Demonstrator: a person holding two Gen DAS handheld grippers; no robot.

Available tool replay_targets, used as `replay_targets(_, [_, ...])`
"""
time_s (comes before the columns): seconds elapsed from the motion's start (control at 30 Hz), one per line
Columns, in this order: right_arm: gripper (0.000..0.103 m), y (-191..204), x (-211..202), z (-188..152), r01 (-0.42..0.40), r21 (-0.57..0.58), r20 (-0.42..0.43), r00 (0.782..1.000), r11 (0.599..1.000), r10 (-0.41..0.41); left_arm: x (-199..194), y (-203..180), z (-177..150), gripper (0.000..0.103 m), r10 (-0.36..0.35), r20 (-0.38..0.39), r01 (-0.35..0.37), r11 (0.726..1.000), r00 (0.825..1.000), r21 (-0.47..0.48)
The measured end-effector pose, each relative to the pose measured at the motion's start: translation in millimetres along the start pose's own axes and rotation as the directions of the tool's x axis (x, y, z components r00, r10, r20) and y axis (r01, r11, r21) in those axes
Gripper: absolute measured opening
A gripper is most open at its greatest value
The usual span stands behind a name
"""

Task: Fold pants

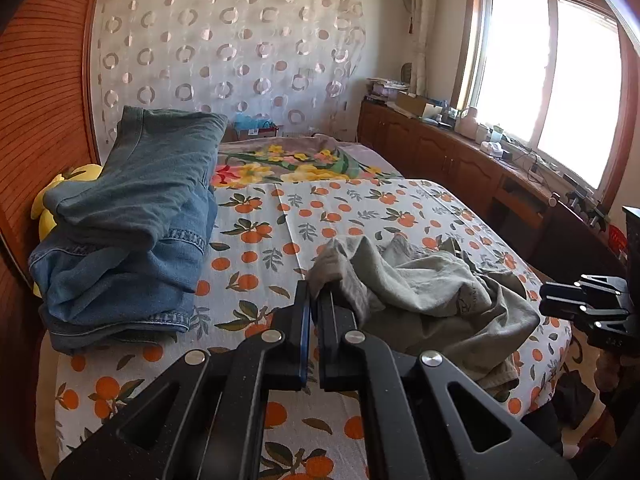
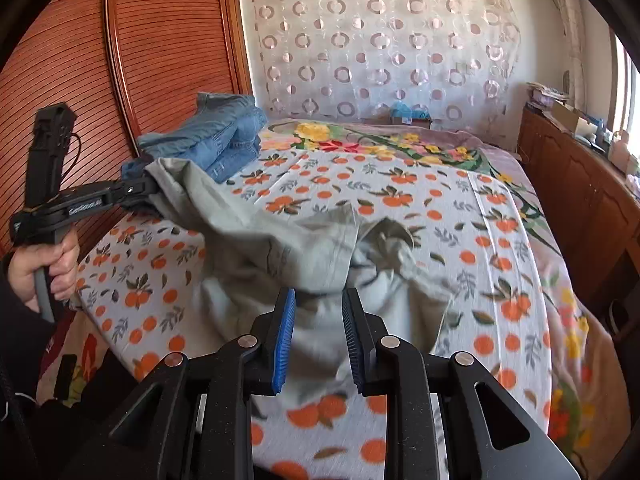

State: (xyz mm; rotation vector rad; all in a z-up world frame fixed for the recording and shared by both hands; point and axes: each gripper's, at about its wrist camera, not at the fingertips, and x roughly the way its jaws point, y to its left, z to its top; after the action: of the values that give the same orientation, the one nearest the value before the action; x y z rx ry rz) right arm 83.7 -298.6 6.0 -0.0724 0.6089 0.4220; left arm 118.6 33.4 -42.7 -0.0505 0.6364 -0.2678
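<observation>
Bed (image 2: 460,216) under an orange-print sheet, as I see it.
Grey pants (image 2: 288,240) lie crumpled at its centre; folded blue jeans (image 1: 132,220) are stacked toward ten o'clock; a floral blanket (image 1: 292,164) covers the twelve o'clock end.

Bare orange-print sheet (image 1: 256,240) lies between my left gripper (image 1: 314,292) and the stacked jeans (image 1: 128,216) at far left: open lane there. Grey pants (image 2: 280,236) heaped in a crumpled mound at near centre, blocking the sheet under my right gripper (image 2: 319,300), whose parted pads have only cloth below. Wooden headboard (image 2: 120,60) walls the left. Far sheet towards the floral blanket (image 2: 400,144) is flat. Cabinets (image 1: 440,152) close the right side.
</observation>
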Motion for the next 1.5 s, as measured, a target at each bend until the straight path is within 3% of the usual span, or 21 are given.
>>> replay_targets(0.23, [0.025,3,2,-26,-0.008,0.036,-0.068,0.998,0.999,0.010,4,6,-4,0.004,-0.009,-0.014,0.008,1.000,1.000,-0.022])
replay_targets(0.6, [0.025,24,16,-35,-0.046,0.013,-0.096,0.994,0.999,0.047,5,1,-9,0.004,-0.025,-0.025,0.025,1.000,0.999,-0.014])
replay_targets(1.33, [0.025,21,41,-48,-0.001,0.014,-0.152,0.988,1.000,0.003,2,-4,-4,0.004,-0.038,-0.010,0.038,0.999,0.999,-0.021])
replay_targets(1.43, [0.010,18,39,-48,-0.016,0.015,-0.134,0.991,1.000,0.018,-1,-4,-2,0.004,-0.037,0.000,0.037,0.999,0.999,-0.023])
replay_targets(1.5, [0.007,18,34,-47,-0.002,0.001,-0.110,0.994,1.000,0.003,-4,-4,0,0.004,-0.037,0.005,0.037,0.999,0.999,-0.026])
